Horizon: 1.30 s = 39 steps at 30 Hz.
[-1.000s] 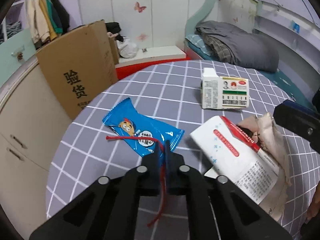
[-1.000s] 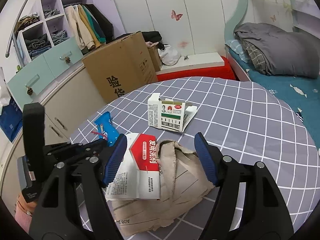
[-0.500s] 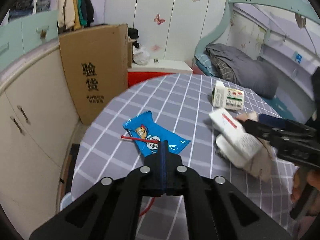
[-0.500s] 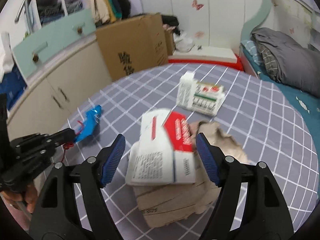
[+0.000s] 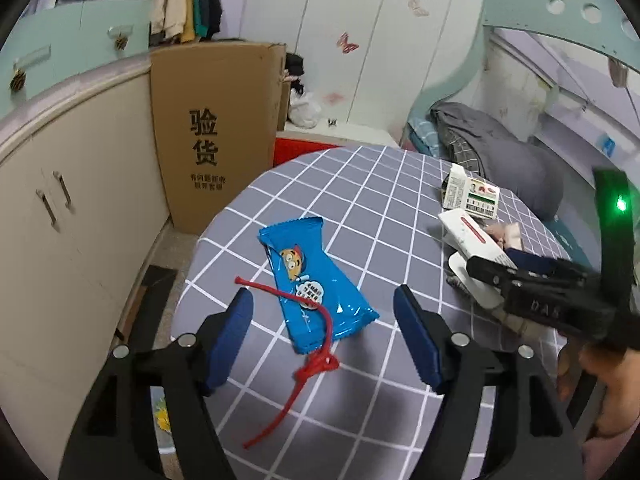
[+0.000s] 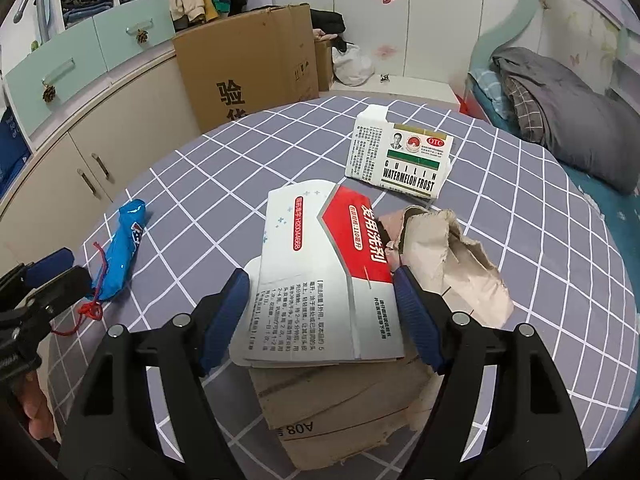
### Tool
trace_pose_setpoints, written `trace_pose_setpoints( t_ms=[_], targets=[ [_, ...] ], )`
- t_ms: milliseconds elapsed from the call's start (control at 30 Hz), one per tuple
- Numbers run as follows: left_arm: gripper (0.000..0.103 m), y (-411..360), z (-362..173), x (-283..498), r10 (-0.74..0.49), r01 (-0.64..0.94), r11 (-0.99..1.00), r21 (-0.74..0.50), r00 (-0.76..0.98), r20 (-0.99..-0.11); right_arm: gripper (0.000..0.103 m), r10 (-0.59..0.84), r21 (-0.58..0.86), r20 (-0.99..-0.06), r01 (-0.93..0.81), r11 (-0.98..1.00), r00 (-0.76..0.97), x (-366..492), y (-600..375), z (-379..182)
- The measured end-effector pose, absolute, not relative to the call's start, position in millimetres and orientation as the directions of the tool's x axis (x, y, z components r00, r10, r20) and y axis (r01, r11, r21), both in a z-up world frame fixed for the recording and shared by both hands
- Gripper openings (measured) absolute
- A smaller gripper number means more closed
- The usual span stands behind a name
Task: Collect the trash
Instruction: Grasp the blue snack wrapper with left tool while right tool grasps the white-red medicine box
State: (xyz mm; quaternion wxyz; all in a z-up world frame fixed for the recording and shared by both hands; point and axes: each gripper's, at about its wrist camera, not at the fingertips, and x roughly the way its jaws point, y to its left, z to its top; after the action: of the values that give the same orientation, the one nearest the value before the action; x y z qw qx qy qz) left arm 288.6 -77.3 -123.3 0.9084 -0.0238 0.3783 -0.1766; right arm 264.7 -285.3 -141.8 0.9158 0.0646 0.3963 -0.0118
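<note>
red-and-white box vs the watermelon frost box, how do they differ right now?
The red-and-white box lies flattened on torn brown cardboard, between the open pads of the right claw. The green-striped box lies further back on the table, an end flap open, nothing around it. The first carries a red panel, the second a portrait and green stripe. Both are white, printed and lying down.
</note>
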Motion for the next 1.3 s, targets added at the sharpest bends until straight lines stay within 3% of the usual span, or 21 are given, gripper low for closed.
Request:
trace_pose_setpoints(
  t_ms=[167,300,333,367,433,533,567,933,1300],
  targets=[
    [0.075,-91.0,-138.7,313.3,-0.242,0.201,0.968,-0.150,0.594,-0.767,0.074,0.048,0.132,-0.721,0.070,0.989,0.691,263.2,-288.9,-140.8],
    [0.076,-112.2,-140.6,321.4,-0.169,0.181,0.981,-0.074,0.591,-0.789,0.073,0.059,0.146,-0.718,0.067,0.987,0.693,263.4,-292.7,-140.4],
    [0.069,-118.2,-141.2,321.5,-0.132,0.170,0.985,-0.036,0.600,-0.789,0.073,0.061,0.148,-0.717,0.066,0.987,0.694,263.7,-293.0,-139.9],
    [0.048,-122.2,-141.4,320.6,-0.096,0.162,0.987,0.006,0.615,-0.783,0.073,0.062,0.150,-0.717,0.066,0.986,0.694,263.4,-292.1,-139.8],
    [0.045,-124.4,-140.4,320.4,-0.100,0.176,0.984,0.014,0.618,-0.780,0.073,0.065,0.151,-0.718,0.064,0.987,0.693,263.5,-292.2,-139.5],
    [0.029,-116.6,-133.7,316.4,-0.153,0.208,0.978,-0.023,0.638,-0.754,0.073,0.059,0.140,-0.720,0.061,0.988,0.691,262.5,-290.0,-139.5],
    [0.012,-113.1,-129.9,313.4,-0.174,0.221,0.975,-0.035,0.649,-0.741,0.071,0.053,0.130,-0.723,0.061,0.990,0.689,262.6,-288.9,-139.6],
    [0.010,-84.6,-115.6,299.4,-0.317,0.270,0.946,-0.182,0.635,-0.704,0.067,0.010,0.067,-0.720,0.055,0.996,0.694,255.1,-274.6,-134.0],
    [0.010,-50.2,-77.7,274.2,-0.387,0.288,0.922,-0.259,0.673,-0.631,0.067,0.049,0.078,-0.654,0.003,0.997,0.755,237.7,-239.7,-85.4]
  ],
)
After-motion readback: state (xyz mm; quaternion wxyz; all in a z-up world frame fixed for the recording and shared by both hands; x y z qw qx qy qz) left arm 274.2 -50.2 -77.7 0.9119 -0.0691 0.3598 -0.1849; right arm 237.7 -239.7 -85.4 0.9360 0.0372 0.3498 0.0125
